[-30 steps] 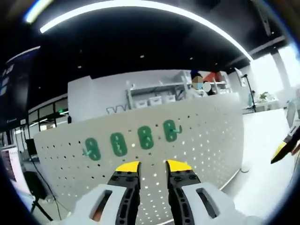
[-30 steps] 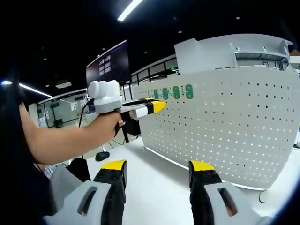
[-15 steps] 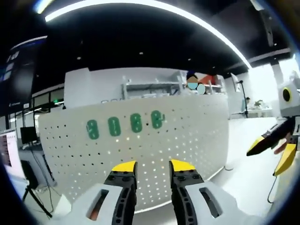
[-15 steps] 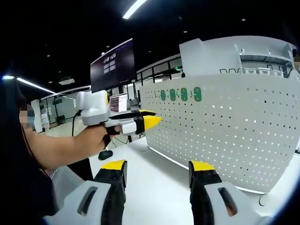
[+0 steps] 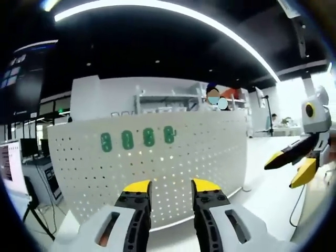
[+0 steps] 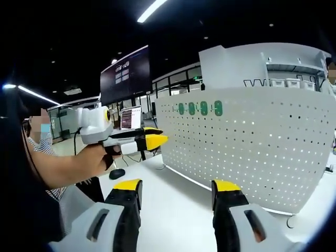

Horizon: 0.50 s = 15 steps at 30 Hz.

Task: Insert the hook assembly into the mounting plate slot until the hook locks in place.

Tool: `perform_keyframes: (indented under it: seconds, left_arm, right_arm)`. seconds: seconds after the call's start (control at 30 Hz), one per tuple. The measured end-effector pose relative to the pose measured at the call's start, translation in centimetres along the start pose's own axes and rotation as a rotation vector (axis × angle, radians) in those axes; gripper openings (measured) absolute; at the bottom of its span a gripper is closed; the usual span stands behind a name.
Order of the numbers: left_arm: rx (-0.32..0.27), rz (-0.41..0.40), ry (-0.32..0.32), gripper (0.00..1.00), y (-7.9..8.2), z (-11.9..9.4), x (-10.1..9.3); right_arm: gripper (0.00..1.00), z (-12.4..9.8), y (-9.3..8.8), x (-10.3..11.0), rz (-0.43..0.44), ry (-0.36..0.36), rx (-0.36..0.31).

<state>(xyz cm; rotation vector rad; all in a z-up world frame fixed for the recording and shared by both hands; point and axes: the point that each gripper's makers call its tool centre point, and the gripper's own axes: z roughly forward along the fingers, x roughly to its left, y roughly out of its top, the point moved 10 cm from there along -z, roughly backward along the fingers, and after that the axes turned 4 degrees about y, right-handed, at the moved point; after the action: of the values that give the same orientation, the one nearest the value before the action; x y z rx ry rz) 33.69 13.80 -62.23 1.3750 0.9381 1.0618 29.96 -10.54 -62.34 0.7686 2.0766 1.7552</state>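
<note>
A white pegboard panel [image 5: 157, 173] stands upright on the white table and carries a row of several green oval plates [image 5: 137, 139] near its top edge. The same plates [image 6: 199, 108] sit high on the board [image 6: 252, 142] in the right gripper view. My left gripper [image 5: 171, 186] points at the board from a distance, open, with nothing between its jaws. Seen from the right gripper view, the left gripper [image 6: 153, 140] is held in a hand, well short of the board. My right gripper [image 6: 177, 186] is wide open and empty; it also shows at the far right as the right gripper [image 5: 286, 169].
The white table [image 6: 173, 205] stretches in front of the board. A dark wall screen [image 6: 126, 76] hangs at the back left, with a small monitor [image 6: 129, 116] below it. White shelves [image 5: 168, 102] and a person stand behind the board. A tripod [image 5: 39, 218] stands at the left.
Both views have drawn back from the board. The right gripper has come into the left gripper view from the right. In the right gripper view the left gripper has moved left and lower.
</note>
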Motion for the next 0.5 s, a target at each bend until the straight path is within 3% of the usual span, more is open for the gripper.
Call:
perform_keyframes:
  seconds: [0.5]
  left_arm:
    - [0.021, -0.004, -0.052, 0.35, -0.6, -3.1, -0.4]
  right_arm:
    - [0.53, -1.5, -0.5, -0.3, 0.008, -0.055, -0.024]
